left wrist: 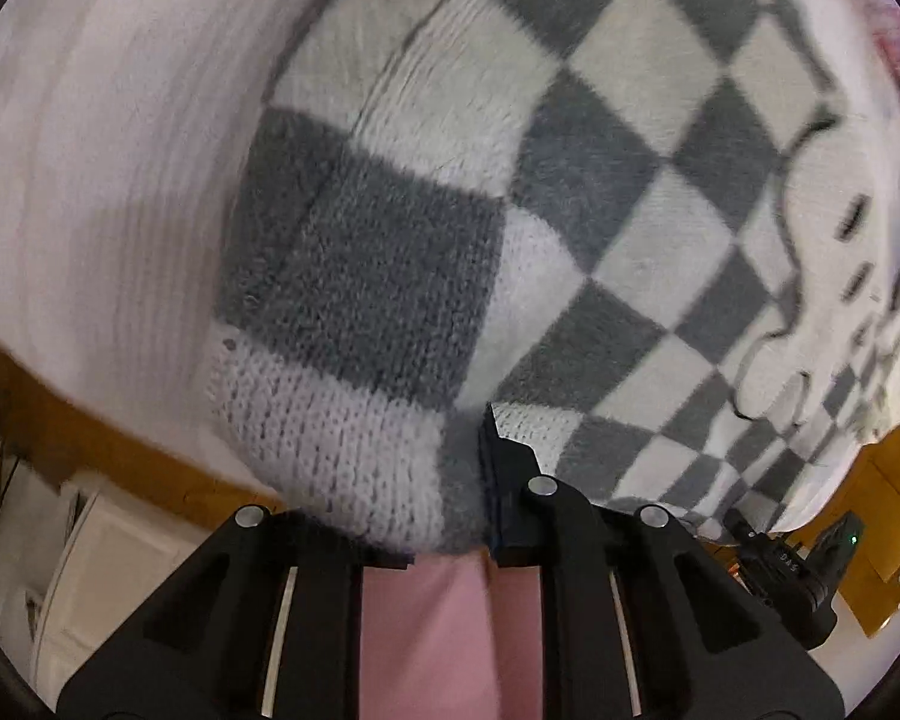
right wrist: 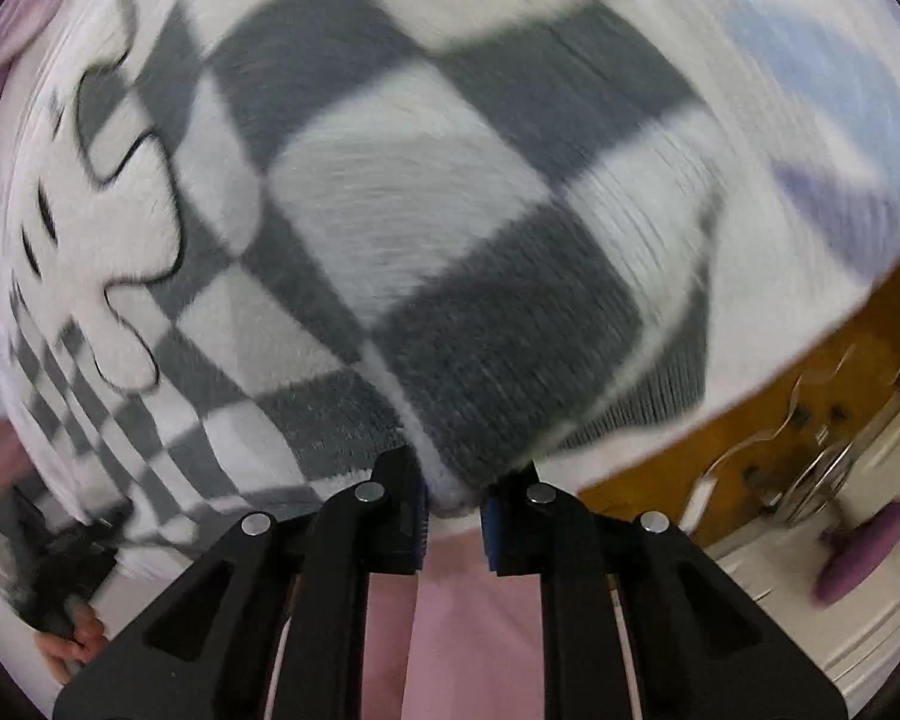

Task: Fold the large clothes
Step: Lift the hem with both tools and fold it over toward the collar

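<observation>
A grey and white checkered knit sweater [left wrist: 570,192] with a white cartoon figure lies on a white bed and fills both views. My left gripper [left wrist: 450,516] is shut on a bunched sleeve or edge of it; the fabric covers the left finger. My right gripper [right wrist: 455,495] is shut on another bunched edge of the sweater [right wrist: 426,216], pinched between the two blue-padded fingers. Both views are motion-blurred.
The white bed cover [left wrist: 102,168] ends at a wooden bed edge [left wrist: 90,438]. Pink fabric [left wrist: 444,642] lies below both grippers. White floor with a purple dumbbell [right wrist: 858,552] and a metal rack [right wrist: 810,468] shows at the right.
</observation>
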The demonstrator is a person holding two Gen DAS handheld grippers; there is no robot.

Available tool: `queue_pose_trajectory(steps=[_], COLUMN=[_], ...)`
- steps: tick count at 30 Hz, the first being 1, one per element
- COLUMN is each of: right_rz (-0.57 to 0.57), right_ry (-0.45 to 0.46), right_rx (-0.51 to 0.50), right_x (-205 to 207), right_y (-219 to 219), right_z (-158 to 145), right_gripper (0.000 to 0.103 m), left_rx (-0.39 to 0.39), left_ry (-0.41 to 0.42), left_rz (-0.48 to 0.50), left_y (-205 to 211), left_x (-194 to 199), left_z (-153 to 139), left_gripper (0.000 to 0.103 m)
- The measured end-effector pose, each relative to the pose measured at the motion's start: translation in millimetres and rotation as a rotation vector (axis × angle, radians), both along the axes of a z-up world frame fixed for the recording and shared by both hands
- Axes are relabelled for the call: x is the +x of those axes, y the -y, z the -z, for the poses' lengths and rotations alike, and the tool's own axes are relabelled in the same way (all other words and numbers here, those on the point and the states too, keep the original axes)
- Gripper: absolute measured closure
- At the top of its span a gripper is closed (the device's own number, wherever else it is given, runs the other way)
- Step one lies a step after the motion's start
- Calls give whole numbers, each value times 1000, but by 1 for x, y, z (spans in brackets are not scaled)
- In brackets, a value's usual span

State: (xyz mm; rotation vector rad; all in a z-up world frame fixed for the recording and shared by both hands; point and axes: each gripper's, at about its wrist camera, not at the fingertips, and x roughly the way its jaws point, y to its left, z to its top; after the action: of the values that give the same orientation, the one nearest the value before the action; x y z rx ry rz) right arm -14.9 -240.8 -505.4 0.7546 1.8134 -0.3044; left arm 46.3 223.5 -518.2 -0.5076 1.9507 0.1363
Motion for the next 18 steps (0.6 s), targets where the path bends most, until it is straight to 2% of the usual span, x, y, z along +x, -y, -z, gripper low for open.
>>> queue_pose_trajectory(steps=[1, 2, 3, 4, 5, 7, 10, 11, 12, 14, 15, 18], right_rz=[1, -3, -10, -43, -74, -162, -232, -251, -256, -242, -221, -174], right_ry=[-20, -57, -75, -100, -106, -67, -3, 22, 52, 94, 91, 113], right_rx=[-9, -23, -34, -46, -47, -56, -104, -136, -147, -122, -108, -93], right_x=[-3, -3, -1, 4, 8, 15, 15, 15, 15, 17, 19, 29], right_y=[1, 1, 0, -3, -5, -9, -2, 3, 7, 21, 27, 36], right_z=[9, 21, 24, 23, 18, -10, -46, -58, -67, -76, -77, -78], right_gripper=[89, 84, 79, 70, 63, 62, 62, 62, 64, 83, 85, 88], left_rx=[16, 36, 54, 70, 80, 107, 153, 160, 170, 189, 205, 241], left_ry=[-13, -24, -26, -15, -16, 8, 68, 80, 96, 107, 109, 130], left_rz=[15, 26, 31, 36, 50, 116, 204, 216, 221, 222, 228, 238], left_y=[2, 4, 6, 8, 11, 20, 24, 25, 24, 20, 18, 9], left_x=[-8, -13, -16, -16, -14, -10, -8, -8, -9, -7, -7, 1], left_z=[9, 17, 22, 21, 17, -6, -45, -53, -62, -74, -78, -87], left_gripper=[86, 79, 73, 71, 69, 69, 65, 66, 76, 94, 97, 97])
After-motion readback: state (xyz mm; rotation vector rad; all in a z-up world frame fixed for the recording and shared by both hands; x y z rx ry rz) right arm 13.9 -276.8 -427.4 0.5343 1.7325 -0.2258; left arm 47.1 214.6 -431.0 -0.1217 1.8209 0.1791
